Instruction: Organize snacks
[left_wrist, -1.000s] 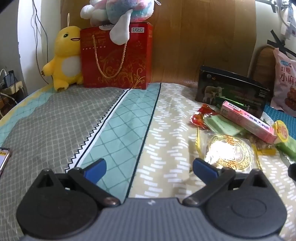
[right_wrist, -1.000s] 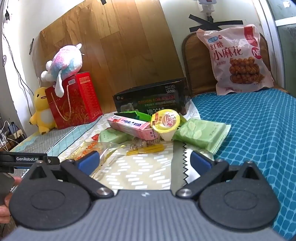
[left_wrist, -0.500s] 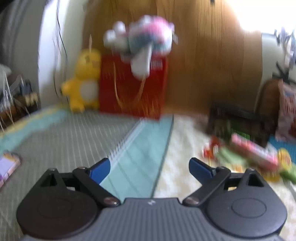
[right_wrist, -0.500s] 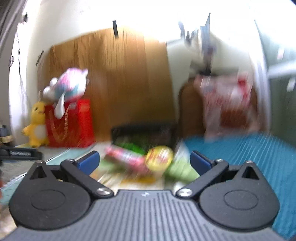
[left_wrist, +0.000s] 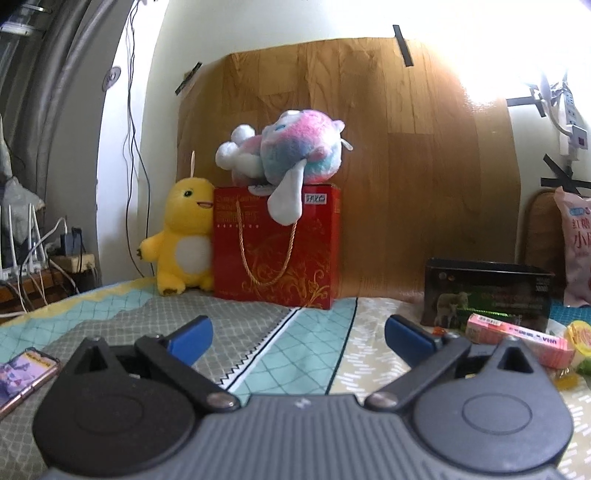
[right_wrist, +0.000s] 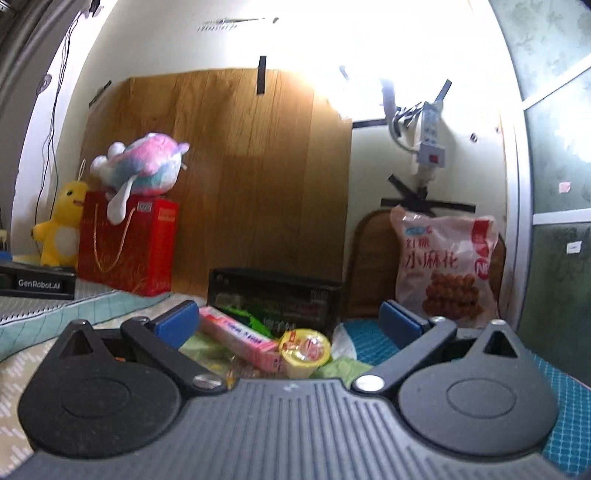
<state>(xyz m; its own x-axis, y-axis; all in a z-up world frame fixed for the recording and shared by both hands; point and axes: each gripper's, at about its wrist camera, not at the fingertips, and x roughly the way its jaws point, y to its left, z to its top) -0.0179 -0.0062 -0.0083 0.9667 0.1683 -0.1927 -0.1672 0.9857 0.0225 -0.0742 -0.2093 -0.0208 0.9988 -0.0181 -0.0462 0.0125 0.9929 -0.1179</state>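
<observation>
On bed, jumbled bright snacks (right_wrist: 258, 339)

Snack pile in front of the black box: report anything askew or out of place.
The snacks lie in a loose jumble. The pink box rests slanted across green packets, and the yellow jelly cup sits tipped against it. No spill or damage shows. The black box stands upright behind them.

Patterned bedspread (left_wrist: 155, 317) is carrying yellow plush (left_wrist: 183, 236), red gift box (left_wrist: 277, 247), black box (left_wrist: 487, 293), pink pack (left_wrist: 517, 339), phone (left_wrist: 22, 376).
</observation>
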